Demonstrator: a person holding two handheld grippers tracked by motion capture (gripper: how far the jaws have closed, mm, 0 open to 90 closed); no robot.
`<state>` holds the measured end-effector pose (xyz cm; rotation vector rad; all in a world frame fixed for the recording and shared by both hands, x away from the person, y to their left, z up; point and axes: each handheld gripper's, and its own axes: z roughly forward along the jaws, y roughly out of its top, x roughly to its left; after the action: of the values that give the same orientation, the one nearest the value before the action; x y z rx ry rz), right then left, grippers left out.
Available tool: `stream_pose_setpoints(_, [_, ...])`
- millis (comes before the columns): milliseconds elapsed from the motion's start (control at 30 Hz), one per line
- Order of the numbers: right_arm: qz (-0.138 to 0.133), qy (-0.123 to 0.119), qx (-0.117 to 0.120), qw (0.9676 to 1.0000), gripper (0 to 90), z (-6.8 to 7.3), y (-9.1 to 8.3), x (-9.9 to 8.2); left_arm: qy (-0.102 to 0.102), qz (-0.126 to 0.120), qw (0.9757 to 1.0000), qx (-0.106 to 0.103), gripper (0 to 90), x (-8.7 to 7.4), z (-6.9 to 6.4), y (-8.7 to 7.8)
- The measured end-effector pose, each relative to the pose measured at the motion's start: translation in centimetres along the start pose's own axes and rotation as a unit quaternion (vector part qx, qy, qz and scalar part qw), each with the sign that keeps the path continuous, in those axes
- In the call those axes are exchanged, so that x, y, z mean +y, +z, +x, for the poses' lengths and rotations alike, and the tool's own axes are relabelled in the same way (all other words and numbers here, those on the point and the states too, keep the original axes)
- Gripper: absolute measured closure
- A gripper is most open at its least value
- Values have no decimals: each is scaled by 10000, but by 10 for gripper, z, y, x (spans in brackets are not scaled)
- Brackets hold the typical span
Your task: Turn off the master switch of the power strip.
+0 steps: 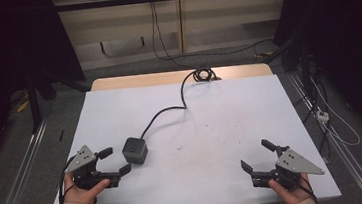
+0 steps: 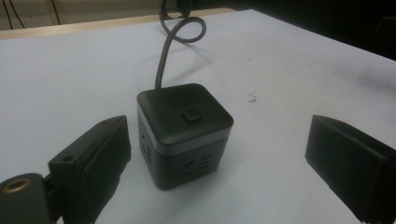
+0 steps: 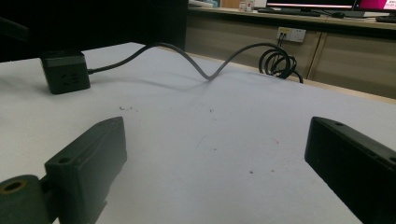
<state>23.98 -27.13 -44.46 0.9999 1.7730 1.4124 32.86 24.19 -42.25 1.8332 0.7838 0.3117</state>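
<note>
1. Leftmost, the left gripper (image 1: 115,164) rests low on the surface (image 1: 216,179), its jaws spread wide and grasping nothing.
2. Just beyond those jaws sits the cube (image 1: 135,150), a dark socket block standing upright near the surface's left front. In the left gripper view the cube (image 2: 184,133) lies between the two jaws but closer to the left one, apparently not touched by either; a small button shows on its top.
3. From the cube a cord (image 1: 167,111) runs back across the surface to a coil (image 1: 203,73) at the far edge.
4. Farther right the surface is bare apart from a few specks.
5. Rightmost, the right gripper (image 1: 258,154) sits near the front edge, jaws released and empty, well apart from the cube.
6. Judging by this, the work has hardly begun: the approach looks done, while closing on the cube and whatever follows are left.
</note>
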Motion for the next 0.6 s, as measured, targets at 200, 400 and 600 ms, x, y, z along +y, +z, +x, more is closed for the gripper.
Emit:
stream_pose_setpoints(200, [-1, -2, 10, 10000, 52, 0, 0, 0, 23, 54, 10000, 28, 64, -3, 1, 0])
stream_pose_setpoints(400, [-4, 15, 15, 10000, 53, 0, 0, 0, 27, 119, 9999, 71, 64, -7, 3, -2])
stream_pose_setpoints(600, [3, 10, 13, 10000, 53, 0, 0, 0, 35, 193, 9998, 87, 63, -11, 5, -4])
